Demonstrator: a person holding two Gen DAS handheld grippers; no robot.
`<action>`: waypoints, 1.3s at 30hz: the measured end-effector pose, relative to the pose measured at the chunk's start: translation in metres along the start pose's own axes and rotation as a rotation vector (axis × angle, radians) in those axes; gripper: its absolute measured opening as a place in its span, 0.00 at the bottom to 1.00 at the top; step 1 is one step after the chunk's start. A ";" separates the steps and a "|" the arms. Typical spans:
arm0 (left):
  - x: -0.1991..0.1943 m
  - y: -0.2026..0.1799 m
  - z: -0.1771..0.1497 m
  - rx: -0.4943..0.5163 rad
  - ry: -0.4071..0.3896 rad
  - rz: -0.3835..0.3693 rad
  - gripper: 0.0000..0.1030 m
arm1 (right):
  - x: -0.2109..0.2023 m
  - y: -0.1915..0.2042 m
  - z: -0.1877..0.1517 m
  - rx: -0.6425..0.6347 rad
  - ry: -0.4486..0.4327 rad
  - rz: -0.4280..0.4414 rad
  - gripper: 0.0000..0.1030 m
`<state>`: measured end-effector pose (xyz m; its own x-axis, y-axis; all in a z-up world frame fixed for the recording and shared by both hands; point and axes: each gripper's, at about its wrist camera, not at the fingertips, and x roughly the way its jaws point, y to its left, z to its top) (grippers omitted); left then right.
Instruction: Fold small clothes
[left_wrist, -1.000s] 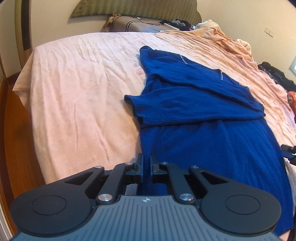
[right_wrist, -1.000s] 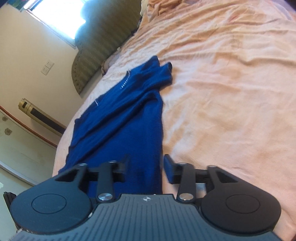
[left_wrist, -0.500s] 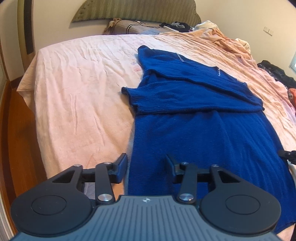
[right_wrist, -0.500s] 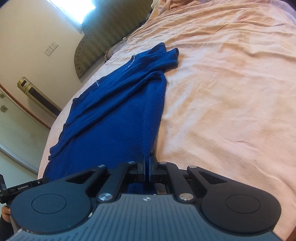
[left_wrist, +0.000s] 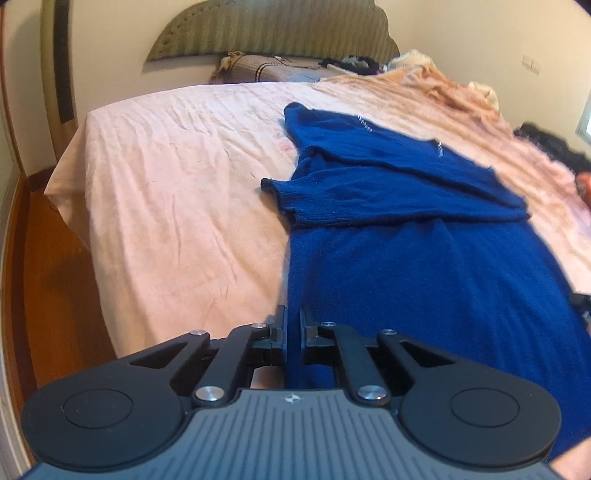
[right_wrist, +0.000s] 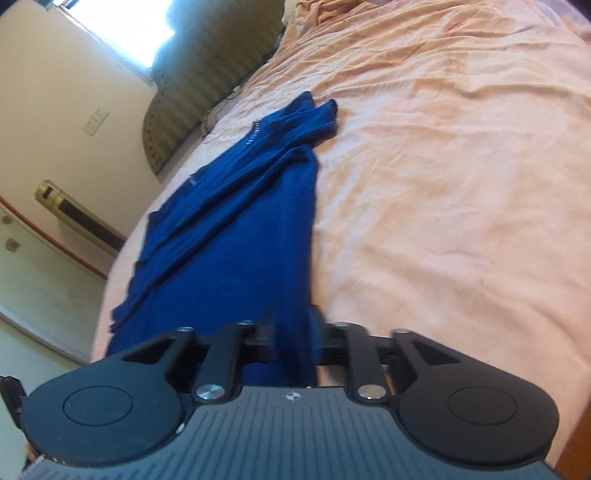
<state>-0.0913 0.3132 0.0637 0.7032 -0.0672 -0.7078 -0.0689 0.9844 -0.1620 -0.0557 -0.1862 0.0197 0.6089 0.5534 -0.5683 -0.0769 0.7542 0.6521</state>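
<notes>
Covering most of both views, one bed (left_wrist: 177, 192) with a wrinkled peach sheet carries one blue sweater (left_wrist: 424, 266), laid flat with its hem toward the cameras. Both of its sleeves (left_wrist: 369, 206) already lie folded across the chest, so the side folds look done; what is left, I judge, is bringing the hem up to the collar. One left hand-held gripper (left_wrist: 292, 328) is clenched on the sweater's near-left hem corner, blue knit pinched in the slim gap between its jaws. One right hand-held gripper (right_wrist: 295, 347) sits at the opposite hem corner with cloth bunched between its fingers, seemingly grasping it, though blur hides how tightly.
</notes>
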 end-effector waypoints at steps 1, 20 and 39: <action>-0.009 0.003 -0.004 -0.021 -0.006 -0.024 0.07 | -0.010 0.003 -0.006 -0.006 -0.005 0.025 0.43; -0.046 0.051 -0.047 -0.355 0.155 -0.367 0.32 | -0.063 -0.004 -0.086 0.121 0.121 0.174 0.53; -0.026 0.053 -0.059 -0.476 0.195 -0.544 0.55 | -0.065 -0.023 -0.077 0.301 0.110 0.275 0.63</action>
<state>-0.1549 0.3578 0.0333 0.5906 -0.5957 -0.5444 -0.0772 0.6298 -0.7729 -0.1541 -0.2127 0.0029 0.5088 0.7666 -0.3917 0.0193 0.4447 0.8955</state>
